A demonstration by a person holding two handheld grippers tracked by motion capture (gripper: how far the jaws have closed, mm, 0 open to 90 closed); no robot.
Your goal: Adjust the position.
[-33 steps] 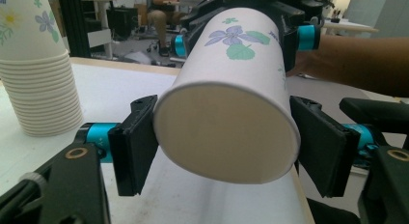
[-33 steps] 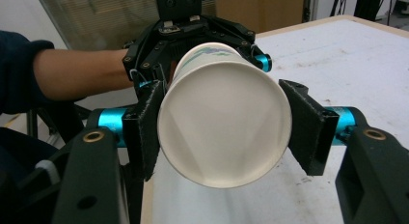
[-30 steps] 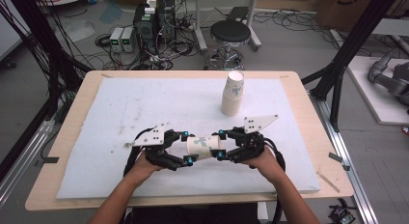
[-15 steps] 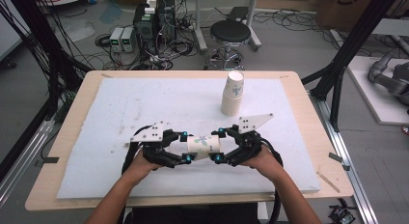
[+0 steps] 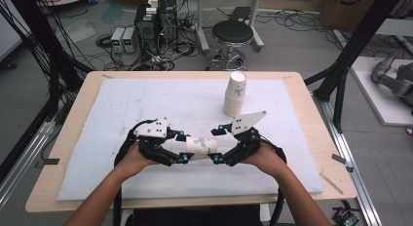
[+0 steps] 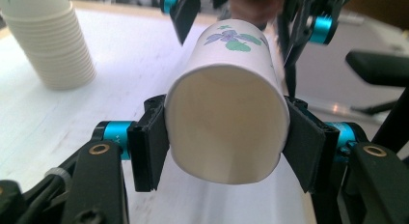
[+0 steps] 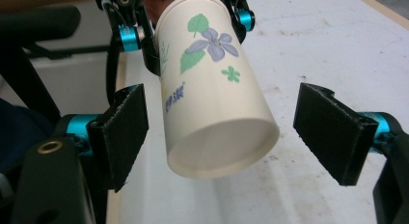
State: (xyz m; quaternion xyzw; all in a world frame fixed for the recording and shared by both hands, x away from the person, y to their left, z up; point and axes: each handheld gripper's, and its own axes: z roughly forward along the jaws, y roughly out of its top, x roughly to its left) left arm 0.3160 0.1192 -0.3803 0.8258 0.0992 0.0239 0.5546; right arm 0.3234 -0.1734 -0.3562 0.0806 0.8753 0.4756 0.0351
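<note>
A workshop floor with cables, power boxes and a round stool [image 5: 233, 32] lies behind a wooden table [image 5: 297, 89] covered by a white mat [image 5: 146, 99]. Near the far right of the mat stands a stack of paper cups [image 5: 235, 93], upright and well apart from the hands.

Close to the near edge, between the two hands, a single paper cup [image 5: 200, 147] with a flower print is held off the mat, lying on its side with its long axis running from one gripper to the other. Its open mouth faces the left gripper [image 5: 182, 147], whose pads have just been closing and now pinch the rim from both sides, squeezing the mouth slightly oval in the left gripper view [image 6: 226, 122]. Its closed bottom points toward the right gripper [image 5: 217, 144]. In the right gripper view the cup [image 7: 212, 89] sits between the spread pads [image 7: 333, 130] without touching either; those jaws have just opened.

So the cup appears handed over to the left side, and the next move likely belongs to the left hand alone. The right gripper needs only to back away along the cup's axis, to its own side. Bare mat lies open on all sides, the stack being the one thing to steer around.
</note>
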